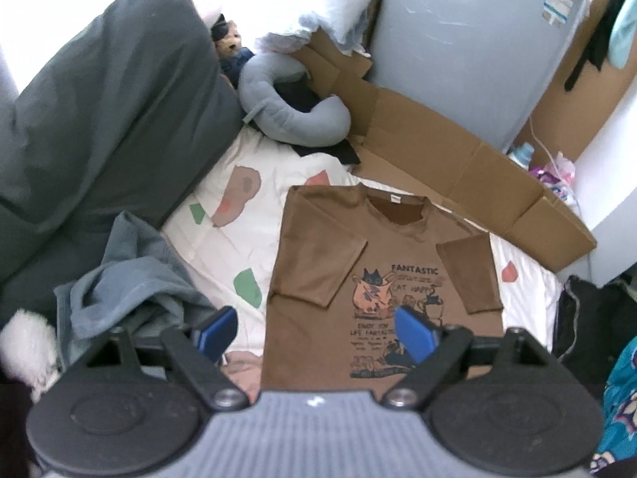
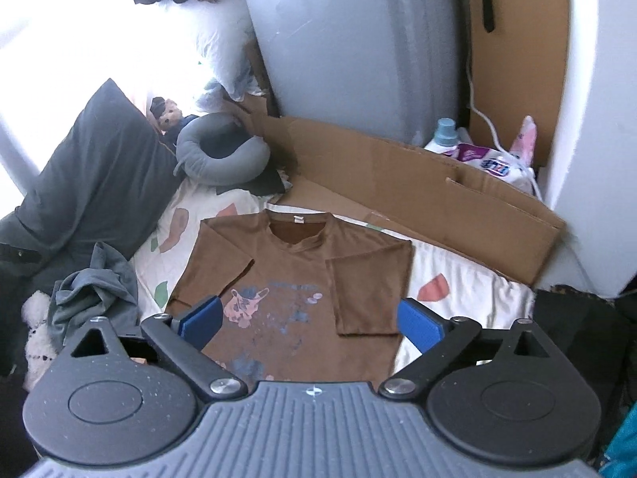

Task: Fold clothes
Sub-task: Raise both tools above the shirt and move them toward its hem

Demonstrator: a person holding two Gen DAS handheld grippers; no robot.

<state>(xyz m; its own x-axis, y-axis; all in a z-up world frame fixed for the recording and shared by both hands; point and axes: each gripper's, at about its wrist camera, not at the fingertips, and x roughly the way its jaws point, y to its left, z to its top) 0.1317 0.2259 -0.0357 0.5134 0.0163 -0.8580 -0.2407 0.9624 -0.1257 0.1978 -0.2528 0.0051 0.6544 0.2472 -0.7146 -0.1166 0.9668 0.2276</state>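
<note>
- Brown T-shirt (image 1: 318, 263): hem hidden behind the gripper body in both views.
- Its print (image 2: 262, 310) blurs, unreadable from the right wrist.
- Teal fabric (image 1: 621, 398) cut off at the edge.

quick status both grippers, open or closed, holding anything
left gripper: open, holding nothing, above the brown t-shirt.
right gripper: open, holding nothing.
</note>
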